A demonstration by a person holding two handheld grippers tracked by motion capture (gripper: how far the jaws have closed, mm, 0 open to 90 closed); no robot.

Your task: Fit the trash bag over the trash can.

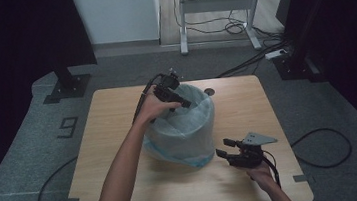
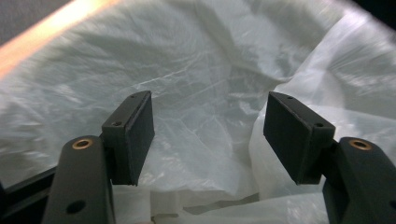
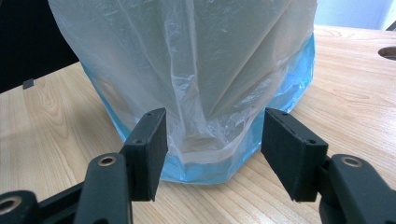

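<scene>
Bin (image 1: 185, 135) stands upright, lined mouth up, on table (image 1: 125, 186).

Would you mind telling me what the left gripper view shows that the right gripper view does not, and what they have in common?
The left gripper view looks into the mouth of the plastic bag, at its crumpled white inside, with the left gripper open above it. The right gripper view looks at the bag's outside: the blue bin under the liner standing on the wooden table, with the right gripper open in front of it. Both share the translucent bag and a pair of black fingers that stand apart, with nothing gripped.
</scene>
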